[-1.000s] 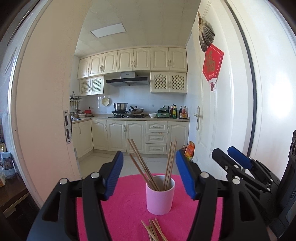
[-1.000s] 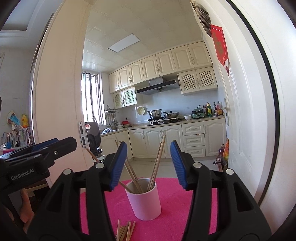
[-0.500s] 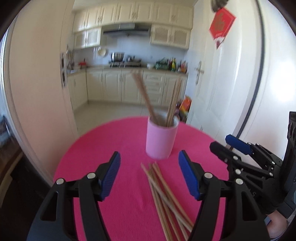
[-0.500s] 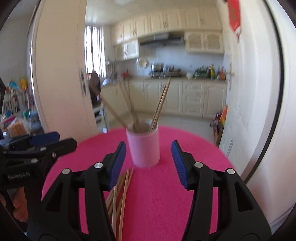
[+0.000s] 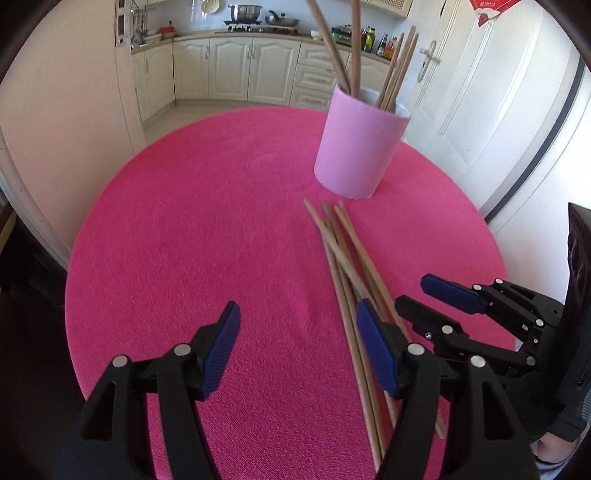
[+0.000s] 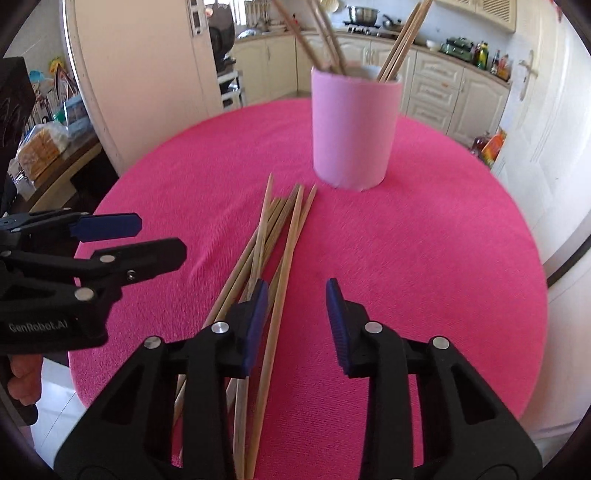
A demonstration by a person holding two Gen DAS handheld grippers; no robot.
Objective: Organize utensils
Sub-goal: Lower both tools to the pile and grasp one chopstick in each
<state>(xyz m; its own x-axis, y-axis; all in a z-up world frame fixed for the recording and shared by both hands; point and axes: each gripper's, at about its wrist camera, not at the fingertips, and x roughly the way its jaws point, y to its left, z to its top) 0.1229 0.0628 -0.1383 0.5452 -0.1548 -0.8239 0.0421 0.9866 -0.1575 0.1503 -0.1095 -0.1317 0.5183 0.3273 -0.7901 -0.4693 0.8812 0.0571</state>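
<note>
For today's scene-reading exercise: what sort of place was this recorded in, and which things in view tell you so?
Most likely a home kitchen with an eating area: cream cabinets line the far wall, a pot sits on the stove, and a pink cup of chopsticks stands on a round pink-covered table.

The left gripper [image 5: 295, 328] hangs open over the pink tablecloth [image 5: 207, 221]. Loose chopsticks [image 5: 343, 254] lie at its four o'clock, under its right finger. The pink cup [image 5: 356, 147] stands at one o'clock; the right gripper [image 5: 421, 291], jaws closing, at three.
</note>
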